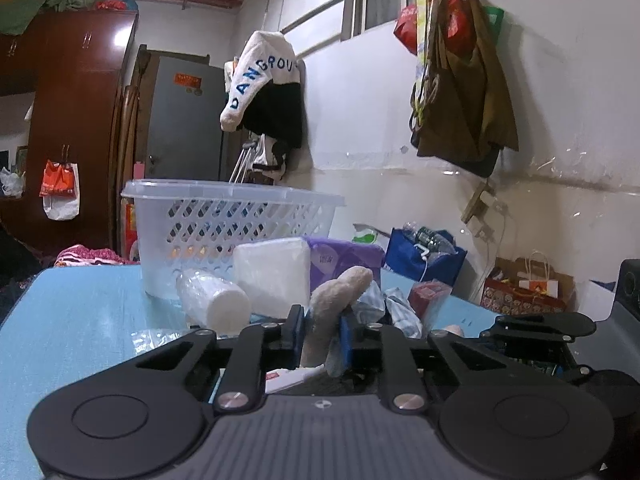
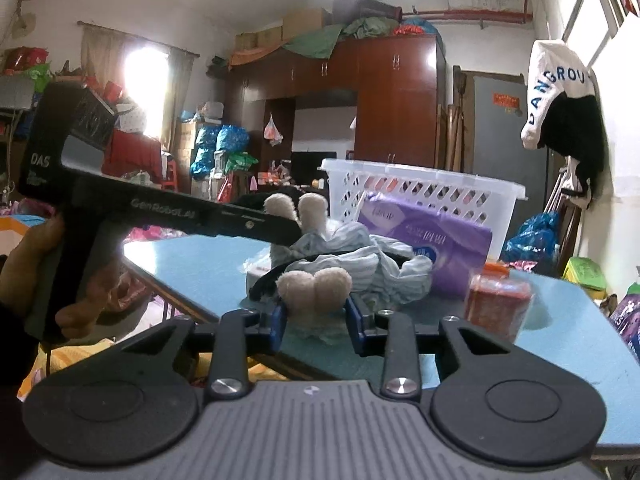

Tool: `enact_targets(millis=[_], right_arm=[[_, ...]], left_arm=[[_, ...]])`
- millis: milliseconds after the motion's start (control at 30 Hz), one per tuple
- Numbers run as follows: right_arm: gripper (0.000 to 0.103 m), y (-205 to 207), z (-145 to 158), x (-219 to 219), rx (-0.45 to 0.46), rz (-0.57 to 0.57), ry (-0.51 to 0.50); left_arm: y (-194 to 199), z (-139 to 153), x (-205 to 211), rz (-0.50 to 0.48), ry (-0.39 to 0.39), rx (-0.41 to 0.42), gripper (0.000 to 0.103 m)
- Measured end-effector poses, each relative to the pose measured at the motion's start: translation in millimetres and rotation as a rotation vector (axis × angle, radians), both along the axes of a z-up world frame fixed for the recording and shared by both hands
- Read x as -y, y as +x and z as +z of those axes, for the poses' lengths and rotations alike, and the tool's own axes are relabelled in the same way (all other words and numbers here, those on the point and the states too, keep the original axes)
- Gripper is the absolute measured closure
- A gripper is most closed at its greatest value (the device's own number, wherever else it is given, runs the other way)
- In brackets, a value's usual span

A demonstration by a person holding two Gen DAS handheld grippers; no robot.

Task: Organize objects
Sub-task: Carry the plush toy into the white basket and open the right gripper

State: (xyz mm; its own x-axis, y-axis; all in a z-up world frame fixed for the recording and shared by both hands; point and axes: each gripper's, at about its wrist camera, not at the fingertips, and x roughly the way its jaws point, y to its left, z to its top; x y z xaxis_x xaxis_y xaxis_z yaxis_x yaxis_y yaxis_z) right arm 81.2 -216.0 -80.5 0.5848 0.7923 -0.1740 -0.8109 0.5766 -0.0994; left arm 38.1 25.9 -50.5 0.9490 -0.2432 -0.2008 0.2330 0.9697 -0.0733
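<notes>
While most items lie loose on the table (image 1: pixel 80 312), sorting appears barely begun | basket (image 1: pixel 224 220): contents unclear through the mesh | tissue pack (image 2: pixel 424 240), white pack (image 1: pixel 272 272), roll (image 1: pixel 216 300), red jar (image 2: pixel 498 300) outside it | plush toy (image 1: pixel 332 300): on table, left gripper (image 1: pixel 320 334) clenched on its limb, right gripper (image 2: pixel 316 314) closing around its feet.
</notes>
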Motion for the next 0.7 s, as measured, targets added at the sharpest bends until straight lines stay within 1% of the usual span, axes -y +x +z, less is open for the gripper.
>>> enact_targets(millis=[200, 400, 467, 567, 700], right_arm=[[0.069, -3, 9, 1, 0.047, -0.004, 0.002], [0.070, 2, 28, 5, 0.084, 0.014, 0.021], [0.070, 9, 36, 5, 0.073, 0.036, 0.026], [0.070, 18, 46, 1, 0.097, 0.037, 0.024], [0.070, 32, 56, -7, 0.111, 0.051, 0.011]], left_arm=[[-7, 10, 6, -0.003, 0.003, 0.047, 0.082], [-11, 22, 5, -0.006, -0.007, 0.094, 0.082], [-9, 27, 5, -0.002, -0.011, 0.106, 0.082], [-2, 37, 4, 0.003, -0.014, 0.128, 0.082], [10, 54, 1, 0.018, 0.004, 0.156, 0.082]])
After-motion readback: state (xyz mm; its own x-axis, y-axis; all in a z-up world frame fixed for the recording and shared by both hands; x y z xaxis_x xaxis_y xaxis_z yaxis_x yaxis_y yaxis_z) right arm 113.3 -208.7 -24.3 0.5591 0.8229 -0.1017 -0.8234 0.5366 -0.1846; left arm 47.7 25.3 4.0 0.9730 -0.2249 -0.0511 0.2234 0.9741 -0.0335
